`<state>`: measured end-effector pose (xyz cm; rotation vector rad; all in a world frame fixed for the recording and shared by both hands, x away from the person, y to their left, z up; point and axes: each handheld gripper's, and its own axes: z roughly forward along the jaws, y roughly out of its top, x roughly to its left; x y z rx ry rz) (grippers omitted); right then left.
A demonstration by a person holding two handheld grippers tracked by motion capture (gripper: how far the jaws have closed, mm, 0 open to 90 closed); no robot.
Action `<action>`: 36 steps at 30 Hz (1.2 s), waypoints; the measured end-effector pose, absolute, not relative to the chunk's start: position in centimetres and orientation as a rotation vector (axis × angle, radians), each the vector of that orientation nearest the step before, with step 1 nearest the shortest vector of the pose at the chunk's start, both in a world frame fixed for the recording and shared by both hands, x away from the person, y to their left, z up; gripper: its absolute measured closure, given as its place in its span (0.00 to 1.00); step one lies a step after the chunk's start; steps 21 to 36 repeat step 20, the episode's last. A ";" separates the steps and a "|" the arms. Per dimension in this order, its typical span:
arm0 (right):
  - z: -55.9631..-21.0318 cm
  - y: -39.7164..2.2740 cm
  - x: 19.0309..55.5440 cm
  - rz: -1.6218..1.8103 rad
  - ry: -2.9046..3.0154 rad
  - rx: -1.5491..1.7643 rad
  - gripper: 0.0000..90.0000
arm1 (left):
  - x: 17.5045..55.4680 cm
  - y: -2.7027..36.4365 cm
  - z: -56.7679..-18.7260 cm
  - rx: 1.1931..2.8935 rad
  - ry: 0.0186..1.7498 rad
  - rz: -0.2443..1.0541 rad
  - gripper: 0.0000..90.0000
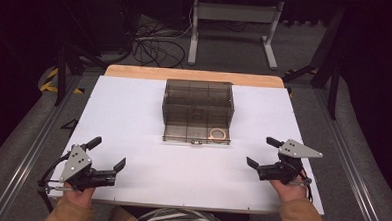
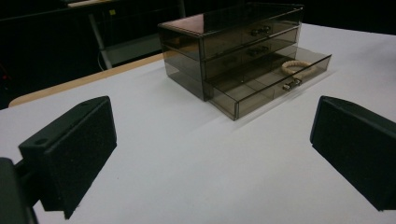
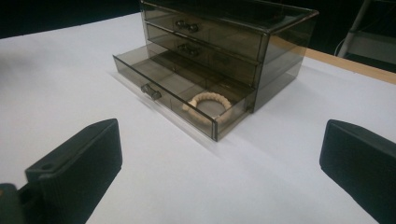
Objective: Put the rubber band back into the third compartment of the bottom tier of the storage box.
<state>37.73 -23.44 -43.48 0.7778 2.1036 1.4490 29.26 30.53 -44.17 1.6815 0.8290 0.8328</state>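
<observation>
Left gripper point(image 1: 108, 153) sits at the near left corner of the table point(image 1: 134, 98), jaws wide apart and holding nothing, aimed at the drawer box point(image 1: 198, 98) so it's parked clear, well apart from it. Box sits mid-table toward the far edge, bottom drawer point(image 1: 197, 133) pulled out, leaving the rope bracelet point(image 1: 217, 134) in its right compartment reachable from above. Right gripper point(image 1: 263, 152) mirrors at the near right, jaws spread and empty, nearer the bracelet, so likely the one to reach in
</observation>
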 end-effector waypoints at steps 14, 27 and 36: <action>-45.1 -24.9 37.0 1.422 2.105 0.811 0.00 | 29.3 30.5 -44.3 1.696 0.826 0.834 0.01; -44.7 -24.7 36.9 1.387 2.113 0.787 0.00 | 29.4 30.7 -44.5 1.692 0.838 0.820 0.01; -44.7 -24.7 36.9 1.387 2.113 0.787 0.00 | 29.4 30.7 -44.5 1.692 0.838 0.820 0.01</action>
